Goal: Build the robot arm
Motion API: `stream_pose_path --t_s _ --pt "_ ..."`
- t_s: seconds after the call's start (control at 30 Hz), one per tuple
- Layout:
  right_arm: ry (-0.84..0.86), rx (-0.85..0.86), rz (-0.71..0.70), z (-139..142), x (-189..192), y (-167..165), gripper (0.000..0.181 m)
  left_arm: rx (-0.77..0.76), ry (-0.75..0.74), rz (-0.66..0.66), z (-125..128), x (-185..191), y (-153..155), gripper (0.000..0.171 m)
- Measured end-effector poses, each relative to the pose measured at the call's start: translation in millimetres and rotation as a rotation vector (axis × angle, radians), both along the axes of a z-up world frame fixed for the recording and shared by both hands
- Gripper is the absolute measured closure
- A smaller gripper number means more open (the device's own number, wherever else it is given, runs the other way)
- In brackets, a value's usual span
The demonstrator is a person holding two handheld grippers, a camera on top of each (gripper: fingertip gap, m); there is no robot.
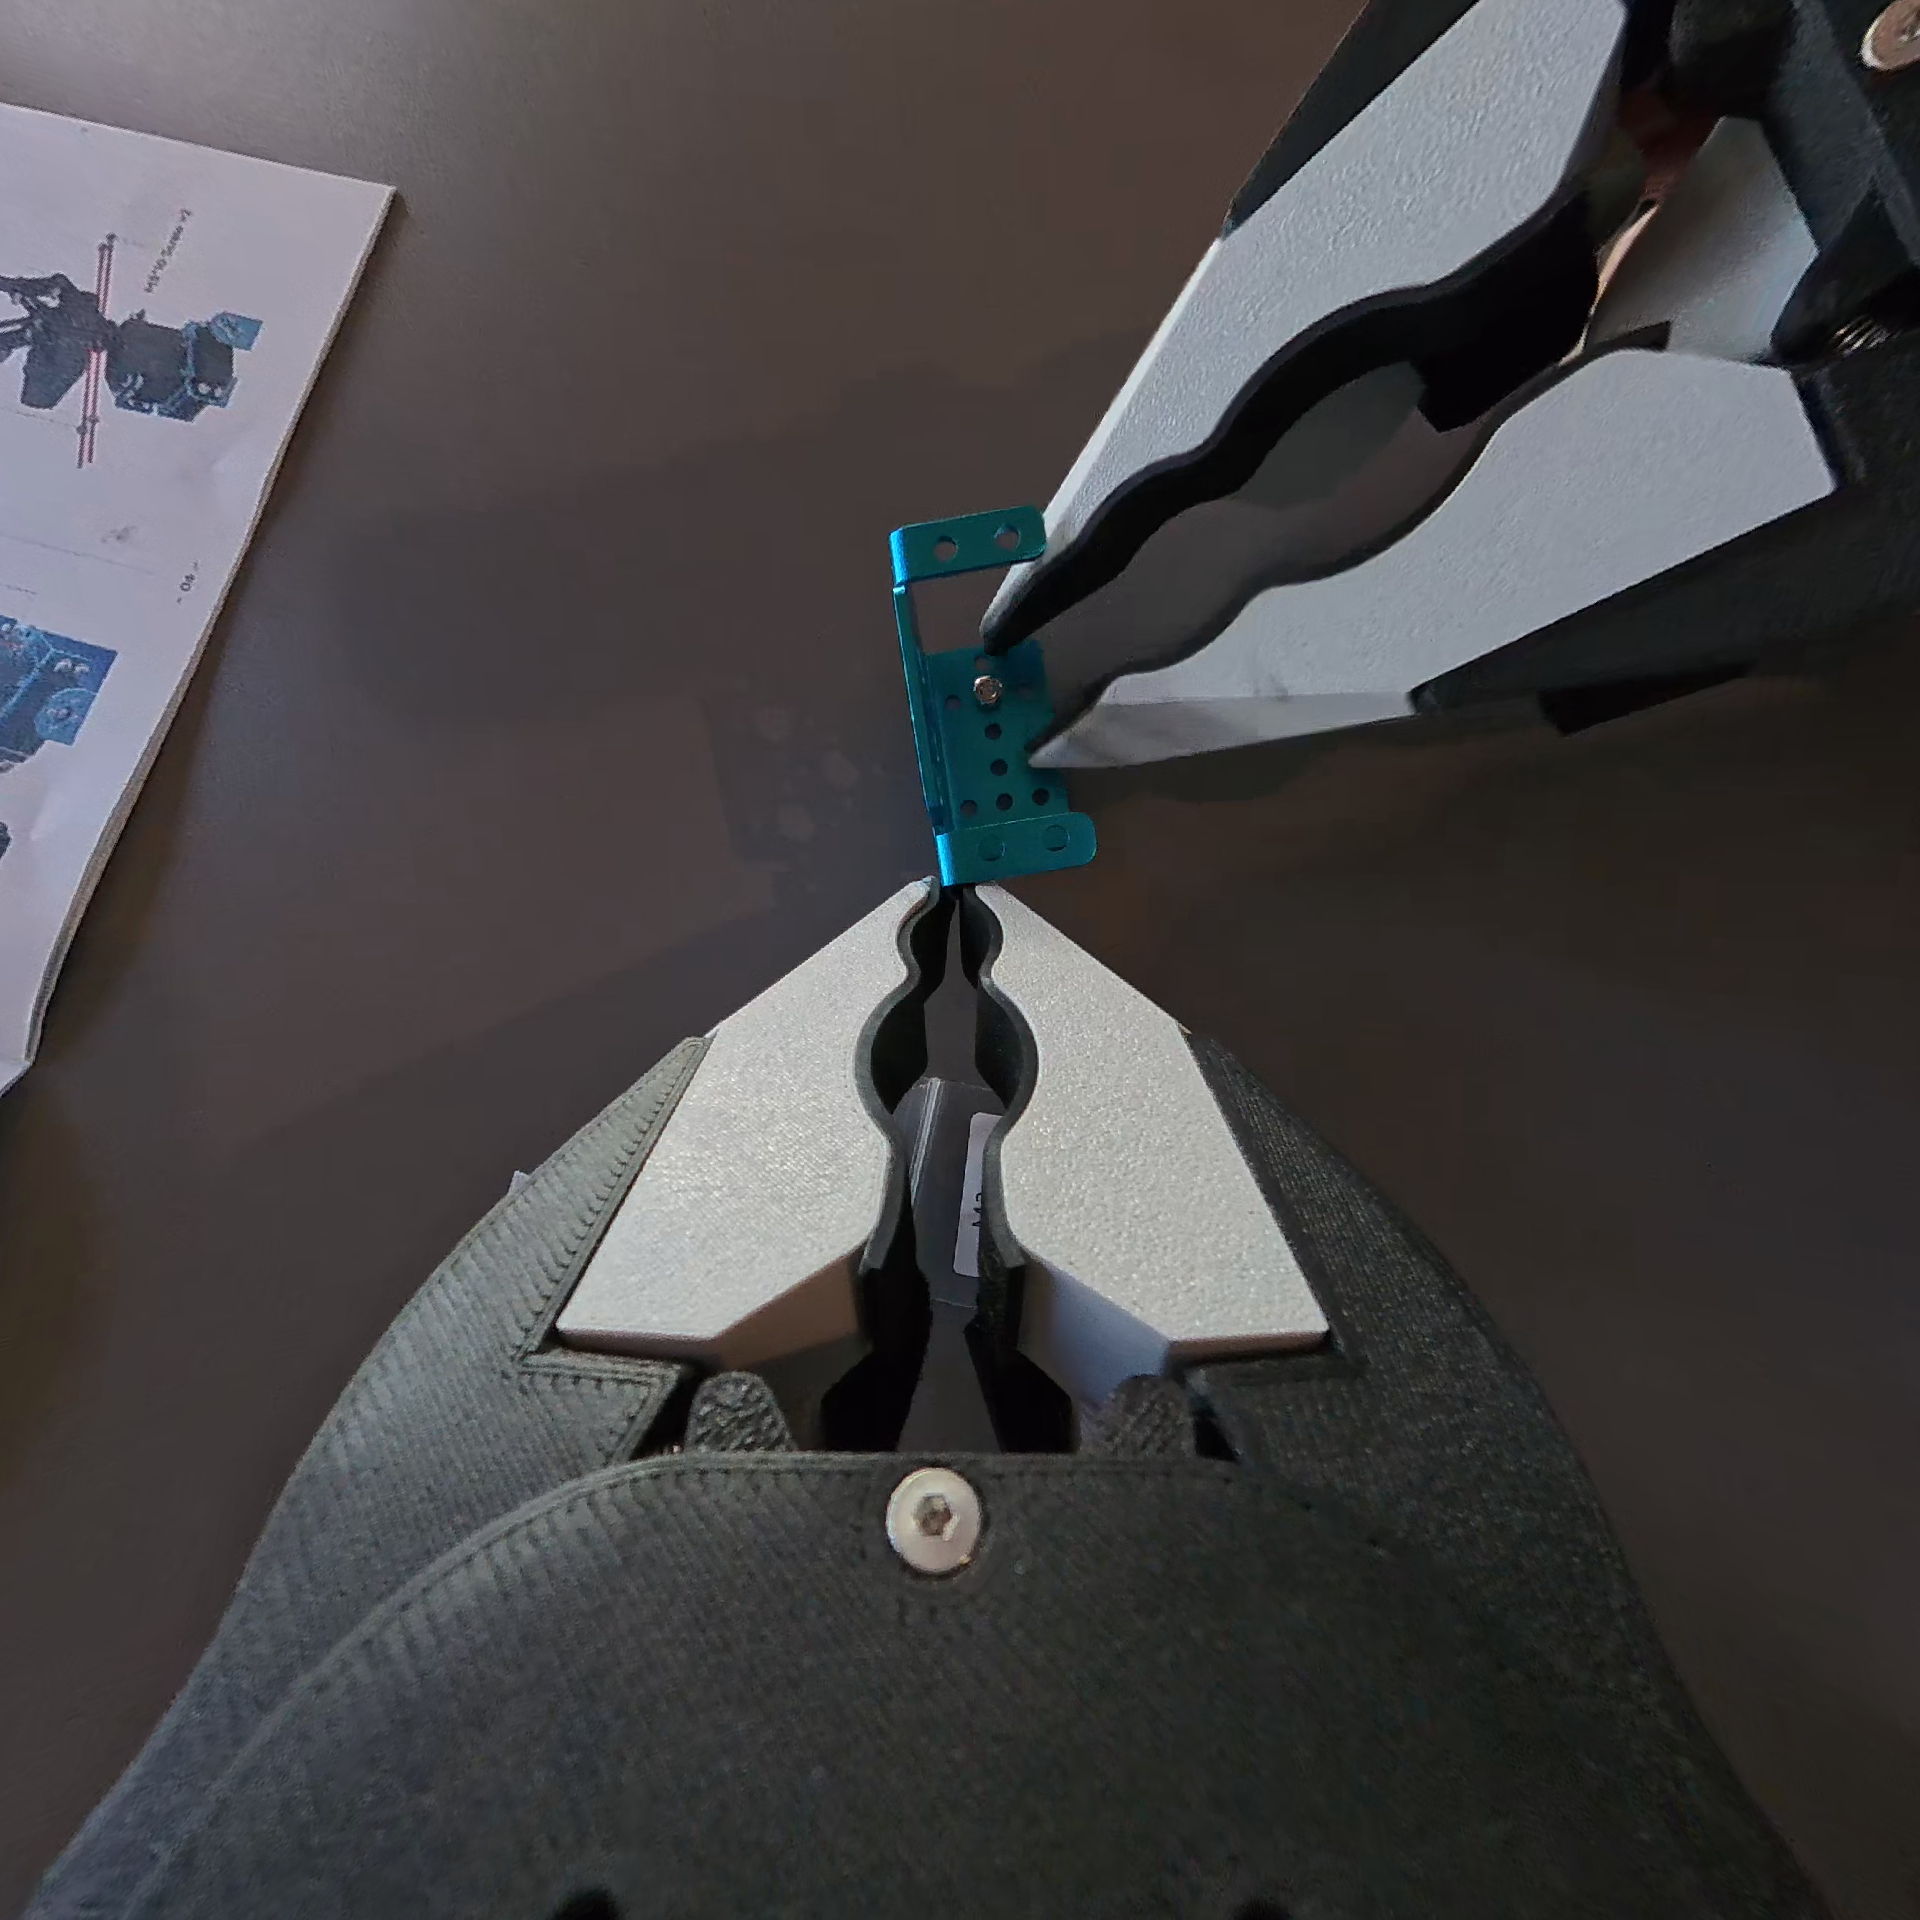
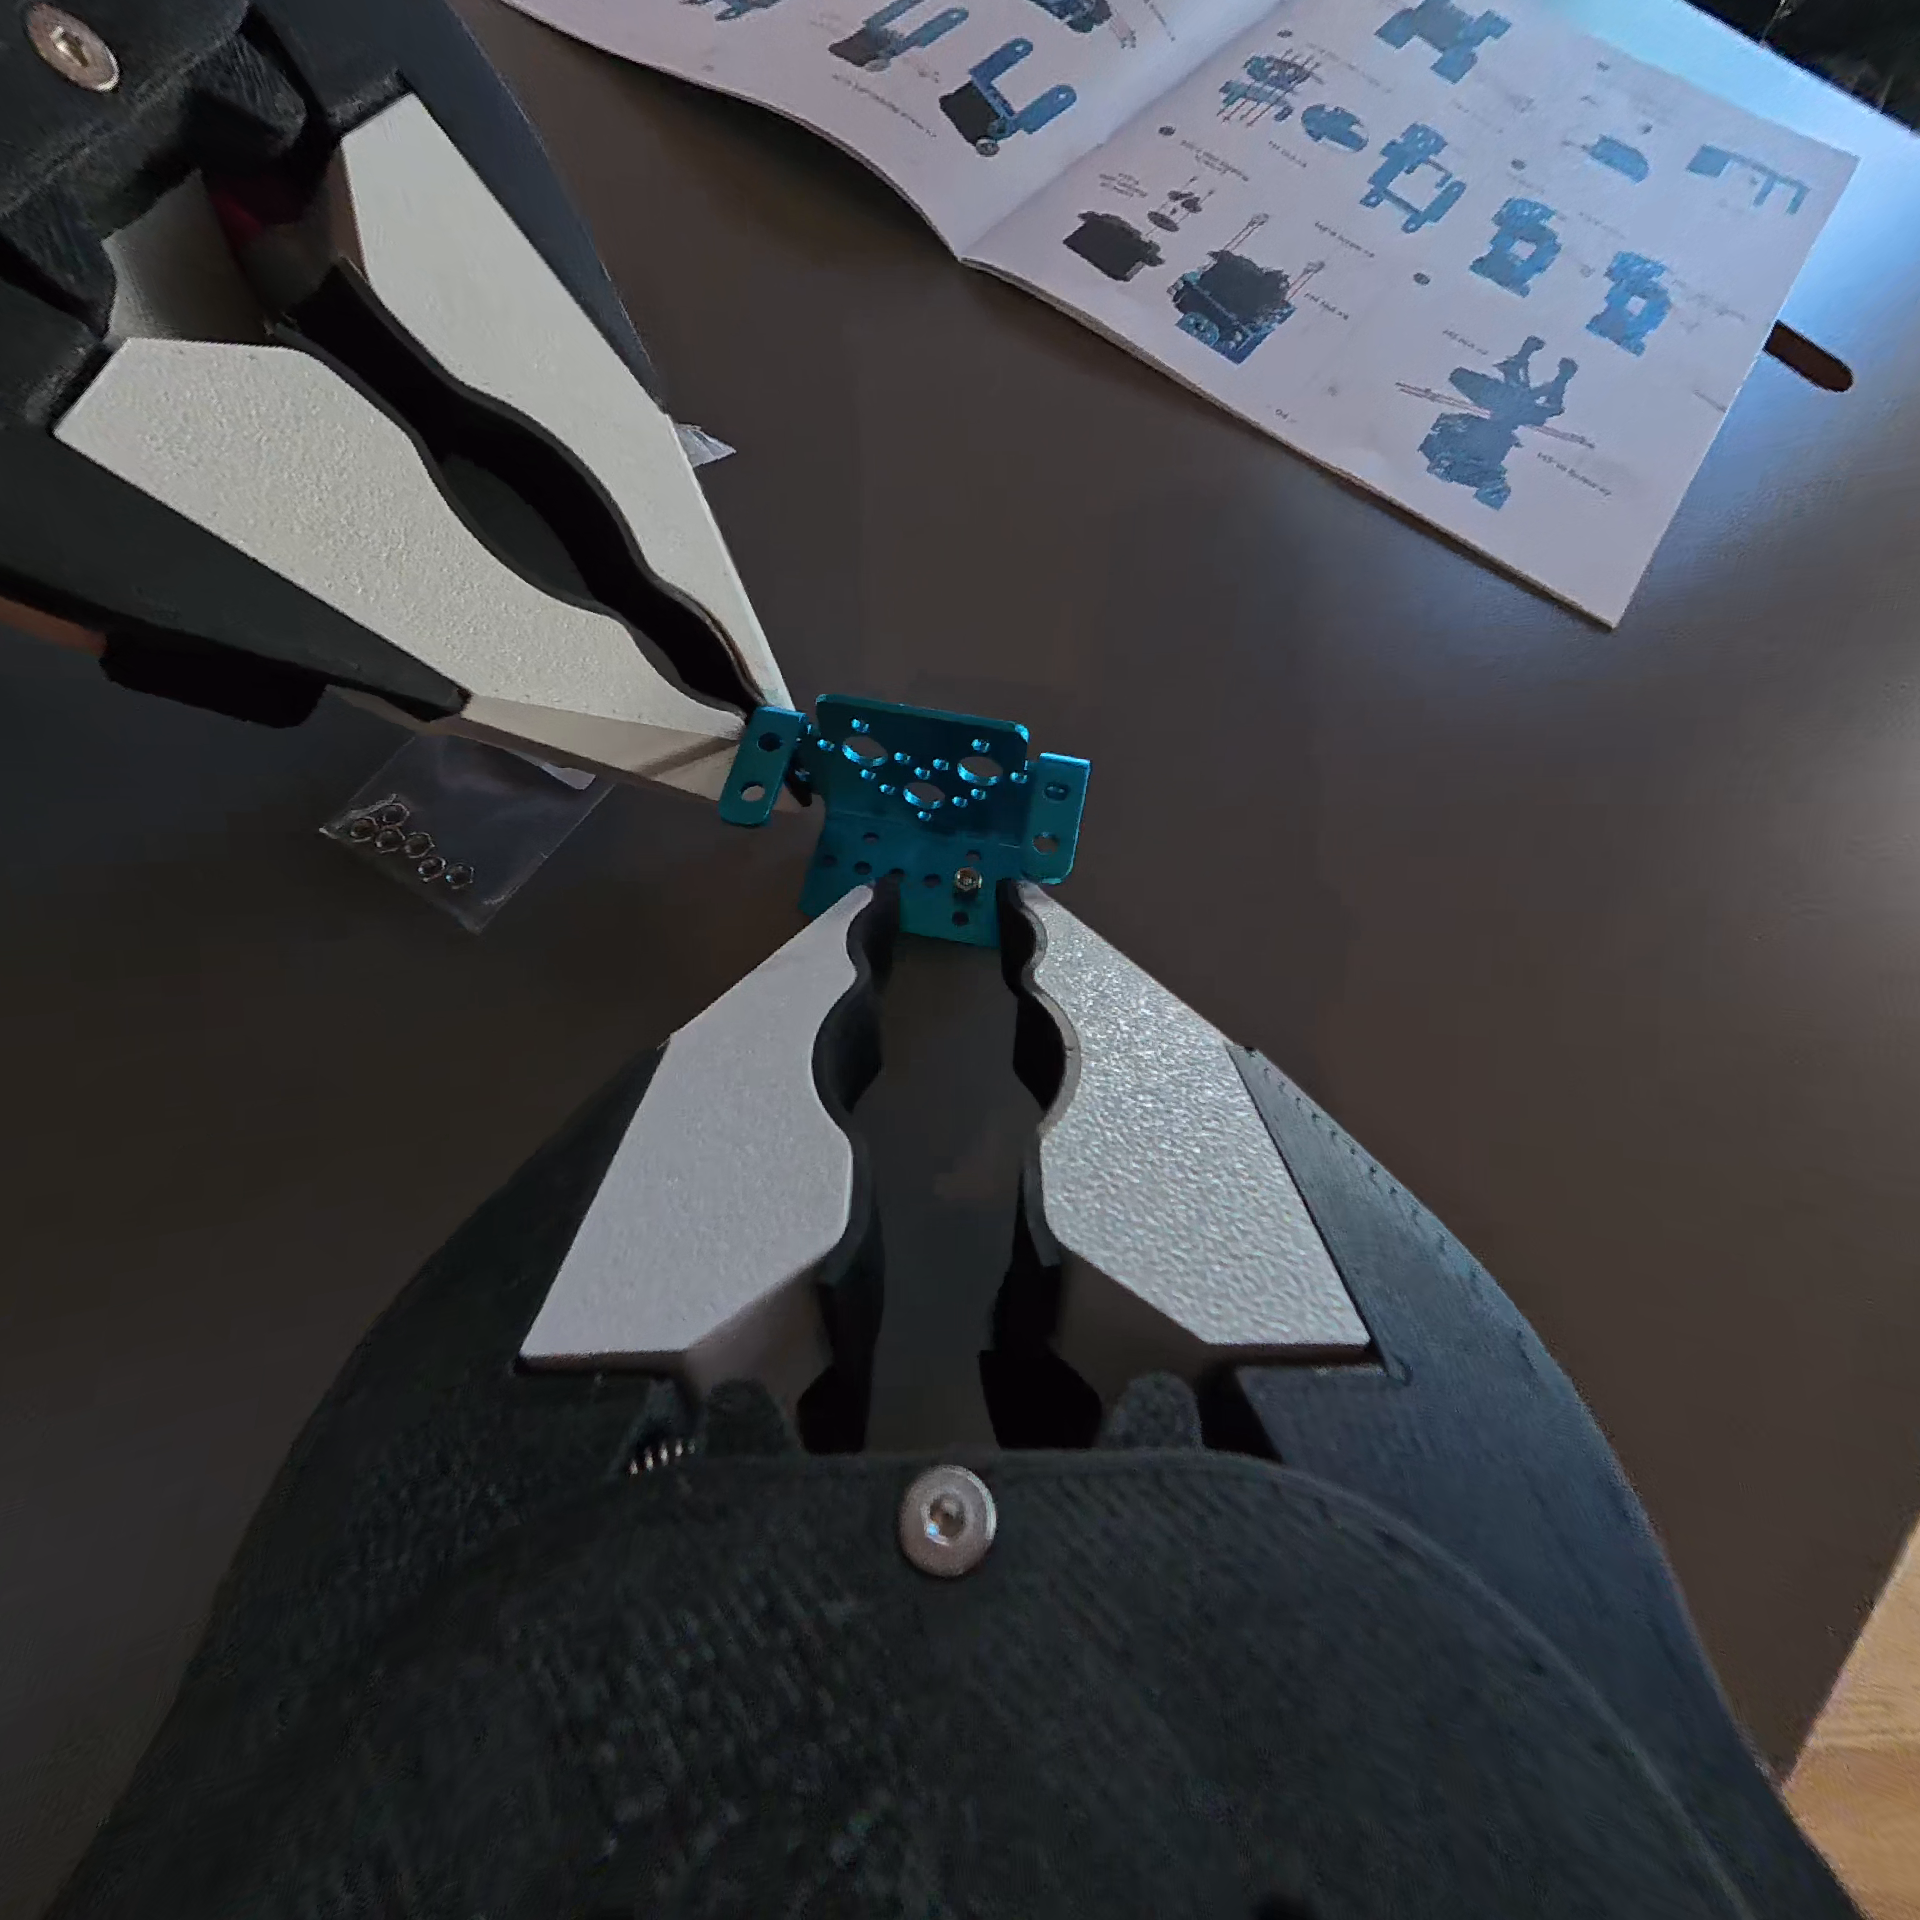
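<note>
My right gripper point(image 2: 940, 904) is clamped on the blue bracket point(image 2: 925, 805), held above the dark table point(image 2: 1247, 831); my left gripper point(image 1: 954, 894) pinches the bracket's end tab, fingers nearly together; a booklet point(image 2: 1455, 260) lies well apart; a small bag of nuts point(image 2: 447, 842) lies near.

Hobby assembly desk: dark brown matte tabletop point(image 2: 1195, 727), open white printed instruction booklet point(image 2: 1455, 260) far right, clear bag of small nuts point(image 2: 447, 842).

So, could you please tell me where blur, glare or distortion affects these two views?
Left wrist view: blue bracket sharp, wide-angle stretch at edges, faint bracket reflection on the dark table. Right wrist view: booklet soft with bluish glare at top right; gripper body in the foreground blurred.
</note>
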State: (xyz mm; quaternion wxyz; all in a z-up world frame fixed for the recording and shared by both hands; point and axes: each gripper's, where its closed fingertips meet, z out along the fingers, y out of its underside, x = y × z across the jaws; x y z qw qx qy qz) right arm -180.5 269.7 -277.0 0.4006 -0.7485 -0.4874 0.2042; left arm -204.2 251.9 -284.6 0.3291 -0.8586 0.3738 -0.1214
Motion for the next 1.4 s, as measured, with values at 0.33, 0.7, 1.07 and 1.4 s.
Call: stream_pose_path --t_s 0.33,0.7,1.07,1.4 --pt "-0.002 0.017 0.021 1.9 -0.6 -6.0 0.171 -0.001 -0.004 0.001 0.1 0.1 -0.1 0.171" --pt "-0.023 0.015 0.028 -1.9 -1.4 -5.1 0.169 -0.002 -0.006 0.001 0.1 0.2 -0.4 0.171" --pt "-0.015 0.020 0.016 -0.8 -1.2 -1.7 0.161 -0.002 -0.007 0.001 0.1 0.3 -0.6 0.171" --pt "-0.007 0.015 0.006 -0.3 -0.4 0.9 0.159 -0.002 -0.006 -0.001 0.1 1.0 -1.1 0.171"
